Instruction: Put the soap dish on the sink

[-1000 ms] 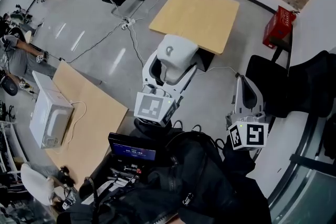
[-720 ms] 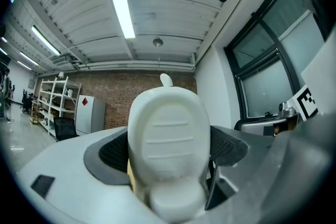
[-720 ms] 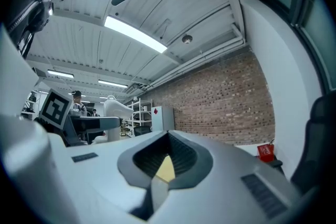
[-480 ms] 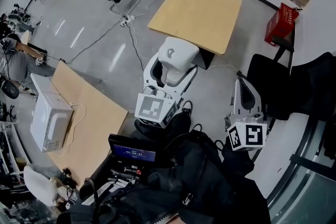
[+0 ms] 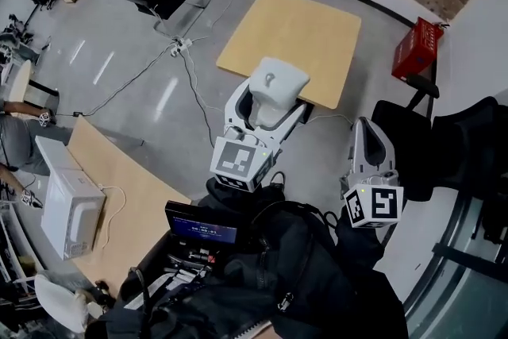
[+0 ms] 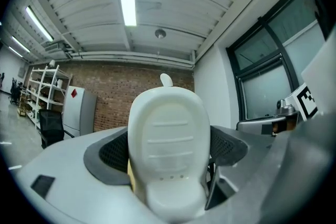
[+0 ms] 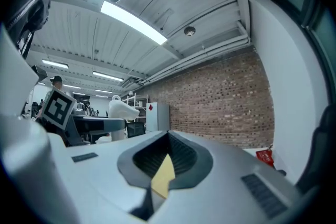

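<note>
A white soap dish [image 5: 277, 80] is clamped in my left gripper [image 5: 267, 101], held in the air over the grey floor near the middle of the head view. In the left gripper view the soap dish [image 6: 169, 139] fills the space between the jaws, and the left gripper [image 6: 169, 162] is shut on it. My right gripper [image 5: 367, 140] hangs at the right, pointing away from me. Its jaws are pressed together with nothing between them in the right gripper view [image 7: 167, 168]. That view also shows the soap dish [image 7: 123, 108] off to the left. No sink shows in any view.
A square wooden table [image 5: 294, 32] stands beyond the left gripper, with a red box [image 5: 417, 46] to its right. Black chairs [image 5: 413, 135] sit by the right gripper. A microwave [image 5: 70, 202] rests on a second wooden table at left. Cables cross the floor. A small screen [image 5: 200, 229] is near me.
The left gripper with the soap dish has shifted slightly forward and to the right. The head view has swung, so the tables sit differently in frame. The right gripper has hardly moved.
</note>
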The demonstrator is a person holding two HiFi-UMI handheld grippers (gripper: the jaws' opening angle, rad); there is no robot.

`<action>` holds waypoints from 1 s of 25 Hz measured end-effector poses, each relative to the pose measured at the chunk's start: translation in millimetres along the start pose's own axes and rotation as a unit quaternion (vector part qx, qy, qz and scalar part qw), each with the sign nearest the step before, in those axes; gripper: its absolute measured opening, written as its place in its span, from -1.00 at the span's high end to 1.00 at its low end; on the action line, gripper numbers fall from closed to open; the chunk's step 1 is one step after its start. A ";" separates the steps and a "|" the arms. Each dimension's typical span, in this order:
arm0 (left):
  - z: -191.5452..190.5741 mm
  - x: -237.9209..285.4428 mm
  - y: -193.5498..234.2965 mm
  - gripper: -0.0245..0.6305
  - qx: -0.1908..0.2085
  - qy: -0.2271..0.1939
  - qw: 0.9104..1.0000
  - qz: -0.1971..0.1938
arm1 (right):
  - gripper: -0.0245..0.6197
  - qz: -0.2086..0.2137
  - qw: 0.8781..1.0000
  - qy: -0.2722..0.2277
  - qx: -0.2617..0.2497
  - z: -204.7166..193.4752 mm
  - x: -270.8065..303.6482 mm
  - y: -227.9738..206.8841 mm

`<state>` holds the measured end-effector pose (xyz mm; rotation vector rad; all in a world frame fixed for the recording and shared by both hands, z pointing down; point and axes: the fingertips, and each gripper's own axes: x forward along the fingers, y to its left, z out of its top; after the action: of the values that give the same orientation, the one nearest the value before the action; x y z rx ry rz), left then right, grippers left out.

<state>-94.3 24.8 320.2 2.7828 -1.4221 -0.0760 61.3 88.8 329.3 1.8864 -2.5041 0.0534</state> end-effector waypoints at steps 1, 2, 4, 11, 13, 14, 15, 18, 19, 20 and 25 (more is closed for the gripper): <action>-1.5 5.8 4.9 -0.47 0.000 0.002 1.000 -0.003 | 0.91 -0.001 1.000 0.000 -0.001 0.2 7.8 0.1; -3.4 11.2 9.3 -0.47 0.001 0.004 1.000 -0.006 | 0.91 -0.003 1.000 0.001 -0.002 0.2 15.1 -0.2; -7.0 21.1 16.5 -0.47 0.001 0.009 1.000 -0.012 | 0.91 -0.007 1.000 0.002 -0.002 -0.5 27.8 -1.8; -17.1 39.5 46.0 -0.47 -0.005 0.016 1.000 -0.022 | 0.91 -0.010 1.000 0.010 -0.003 -6.9 62.8 7.6; -22.5 42.5 50.1 -0.47 -0.008 0.020 0.999 -0.024 | 0.91 -0.009 1.000 0.013 -0.002 -10.1 69.6 8.4; -24.3 44.2 51.2 -0.47 -0.010 0.021 0.999 -0.024 | 0.91 -0.009 1.000 0.014 -0.002 -10.6 72.4 8.0; -25.6 45.8 52.2 -0.47 -0.012 0.023 0.999 -0.024 | 0.91 -0.008 1.000 0.016 -0.002 -10.5 74.6 7.8; -28.9 49.5 56.5 -0.47 -0.018 0.028 0.999 -0.023 | 0.91 -0.004 1.000 0.021 -0.001 -9.9 79.4 9.1; -31.0 51.1 57.6 -0.47 -0.019 0.031 0.999 -0.023 | 0.91 -0.004 1.000 0.023 -0.001 -10.6 80.8 9.1; -34.2 53.1 58.0 -0.47 -0.021 0.035 0.999 -0.024 | 0.91 -0.005 1.000 0.027 -0.001 -12.2 82.2 8.2; -60.2 66.2 59.2 -0.47 -0.033 0.066 0.997 -0.027 | 0.91 -0.007 0.999 0.046 0.007 -27.4 91.7 -2.1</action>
<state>-100.5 -64.1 380.0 2.7168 -1.2907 0.0583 37.6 0.9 359.0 1.8621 -2.4365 0.1552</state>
